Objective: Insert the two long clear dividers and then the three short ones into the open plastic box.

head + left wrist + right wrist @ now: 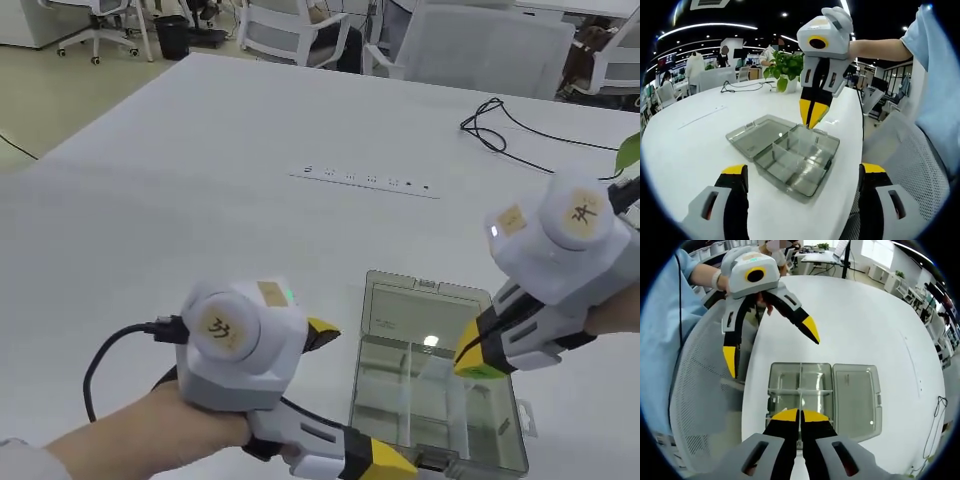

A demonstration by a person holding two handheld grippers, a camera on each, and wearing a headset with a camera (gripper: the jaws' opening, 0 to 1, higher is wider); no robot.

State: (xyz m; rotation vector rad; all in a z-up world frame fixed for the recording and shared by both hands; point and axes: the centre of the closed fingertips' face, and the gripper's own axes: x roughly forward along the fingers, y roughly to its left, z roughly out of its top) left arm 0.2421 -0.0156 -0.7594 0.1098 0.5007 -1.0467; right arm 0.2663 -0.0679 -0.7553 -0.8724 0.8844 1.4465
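The open clear plastic box [362, 398] sits near the table's front edge, its lid [420, 298] lying flat behind it. Clear dividers split the box [772, 390] into compartments. My right gripper [478, 356] hovers over the box's right side, shut on a thin clear divider [800, 390] seen edge-on and running down into the box. In the left gripper view, the right gripper [810, 118] has its tips at the box's [790, 183] far rim. My left gripper [352, 394] stands open at the box's near left, jaws wide apart with nothing in them, and appears again as the left gripper [771, 346].
A black cable [490, 125] lies at the table's far right beside a potted plant [787, 67]. A socket strip [365, 181] is set into the tabletop beyond the lid. A mesh chair [705, 375] stands against the near table edge.
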